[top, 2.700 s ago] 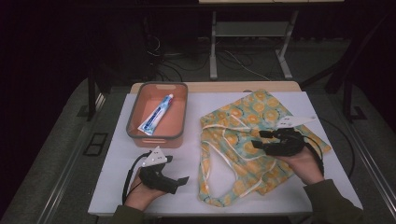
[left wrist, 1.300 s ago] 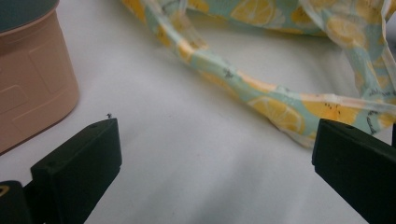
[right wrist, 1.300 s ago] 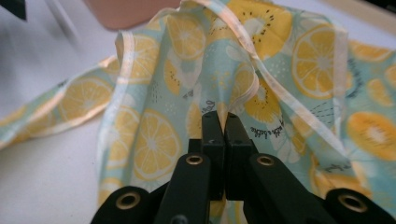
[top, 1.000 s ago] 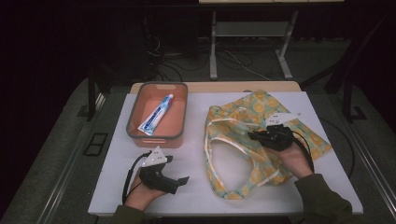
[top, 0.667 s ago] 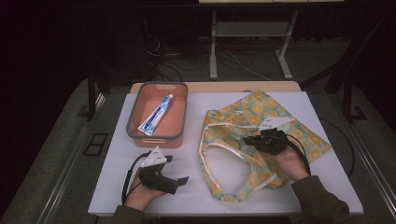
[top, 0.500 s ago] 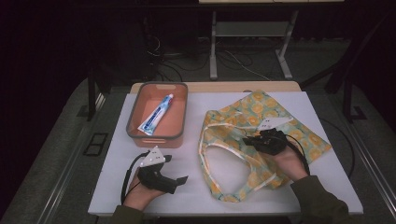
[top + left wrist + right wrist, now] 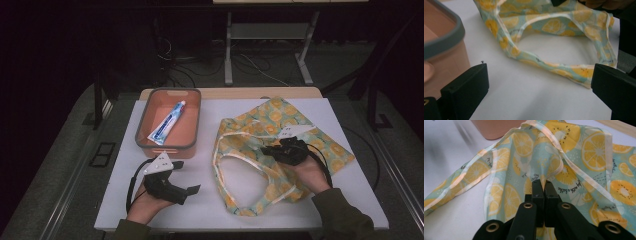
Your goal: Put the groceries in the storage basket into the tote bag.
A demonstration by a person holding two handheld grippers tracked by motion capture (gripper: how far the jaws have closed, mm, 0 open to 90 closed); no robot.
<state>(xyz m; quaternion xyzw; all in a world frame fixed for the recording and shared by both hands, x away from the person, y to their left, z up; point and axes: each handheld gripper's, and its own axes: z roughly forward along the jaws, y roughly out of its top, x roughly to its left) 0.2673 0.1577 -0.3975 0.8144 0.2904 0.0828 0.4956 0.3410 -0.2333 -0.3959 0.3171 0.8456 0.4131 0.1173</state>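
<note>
A thin bag printed with lemon and kiwi slices (image 7: 280, 130) lies spread on the right half of the white table top (image 7: 210, 210), its pale handles looping toward the front. My right gripper (image 7: 265, 149) sits on the bag's middle; in the right gripper view its jaws (image 7: 543, 185) are pressed together on a pinched fold of the bag (image 7: 574, 157). My left gripper (image 7: 192, 189) rests on the table at the front left, pointing right, jaws wide apart with nothing between them (image 7: 536, 82). The bag's handle loop (image 7: 554, 65) lies ahead of it.
An orange bin with a grey rim (image 7: 192, 102) stands at the back left and holds a tube of toothpaste (image 7: 167, 124). Its corner (image 7: 446, 37) is close on the left in the left gripper view. Bare white table lies between the left gripper and the bag.
My right gripper has slid left and toward the front over the bag, dragging fabric so the bag's mouth and handles shifted. The left gripper stayed where it was.
</note>
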